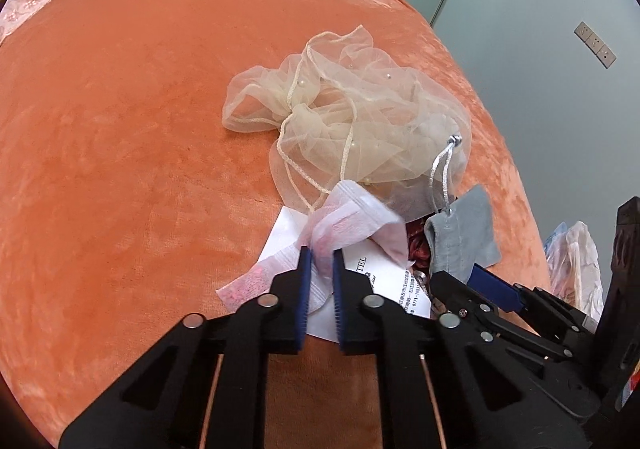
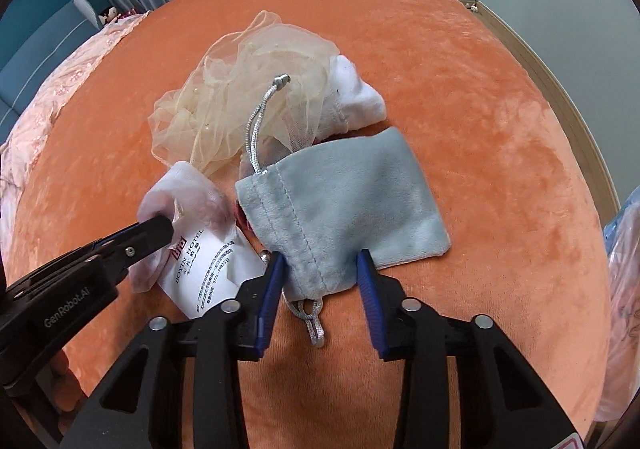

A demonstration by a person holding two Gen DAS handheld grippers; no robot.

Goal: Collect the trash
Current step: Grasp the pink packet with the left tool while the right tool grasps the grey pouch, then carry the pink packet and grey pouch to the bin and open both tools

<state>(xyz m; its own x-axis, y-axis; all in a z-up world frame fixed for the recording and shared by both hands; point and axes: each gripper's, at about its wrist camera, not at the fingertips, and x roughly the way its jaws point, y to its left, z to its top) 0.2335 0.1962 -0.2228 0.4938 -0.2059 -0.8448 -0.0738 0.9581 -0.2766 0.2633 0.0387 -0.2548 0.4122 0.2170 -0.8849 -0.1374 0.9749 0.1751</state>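
On the orange bed cover (image 1: 120, 129) lies a small heap of trash. In the left wrist view my left gripper (image 1: 321, 251) is shut on a thin white-pink wrapper (image 1: 352, 221) that lies over a white printed hotel card (image 1: 384, 273). Behind them sits a crumpled cream tulle bag (image 1: 340, 109). In the right wrist view my right gripper (image 2: 320, 255) pinches the near edge of a grey velvet pouch (image 2: 352, 193) with a silver cord (image 2: 260, 121). The left gripper (image 2: 164, 227) comes in from the left onto the wrapper (image 2: 188, 193). Something red (image 1: 418, 245) shows partly under the pouch.
A white cloth (image 2: 356, 93) lies behind the pouch, against the tulle (image 2: 224, 101). A clear plastic bag (image 1: 576, 261) hangs off the bed's right edge beside a dark wooden post (image 1: 624, 289). A pink lace spread (image 2: 48, 121) covers the far left. Curtains and a pale wall stand behind.
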